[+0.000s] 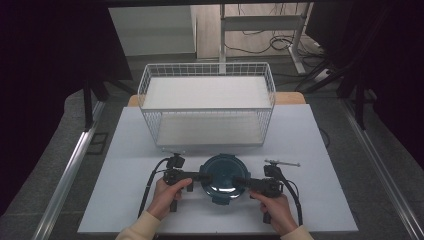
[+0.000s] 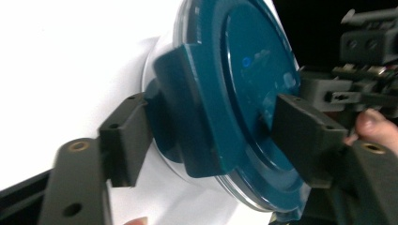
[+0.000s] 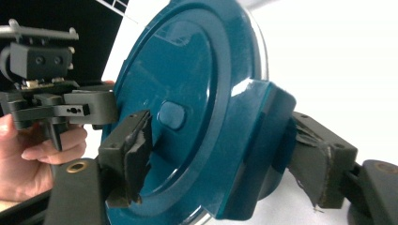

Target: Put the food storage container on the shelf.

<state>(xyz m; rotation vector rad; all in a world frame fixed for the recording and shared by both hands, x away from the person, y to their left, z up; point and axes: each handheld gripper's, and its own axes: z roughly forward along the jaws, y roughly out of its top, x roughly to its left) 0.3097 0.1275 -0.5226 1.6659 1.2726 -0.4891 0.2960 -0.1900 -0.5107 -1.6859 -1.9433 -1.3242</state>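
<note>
Nearest the camera, a round teal container (image 1: pixel 223 177) with a lidded top is held between the two grippers on the white table (image 1: pixel 125 150), just in front of the white wire basket (image 1: pixel 206 104). Its left edge is clamped by the left gripper (image 1: pixel 201 176), whose jaws are seen in the left gripper view closed over a side latch tab (image 2: pixel 202 117), one against the lid's top (image 2: pixel 253 75) and one beneath the container's body. Its right edge is gripped likewise by the right gripper (image 1: pixel 241 181); in the right gripper view one jaw is pressed on the lid face (image 3: pixel 178 93) and the other under the latch tab (image 3: pixel 263 140). Each gripper is held by a hand: the left hand (image 1: pixel 167 196) and the right hand (image 1: pixel 275 207), both on the near side of the container. Beyond the basket, a desk frame (image 1: pixel 260 25) and cables on the floor are visible.
</note>
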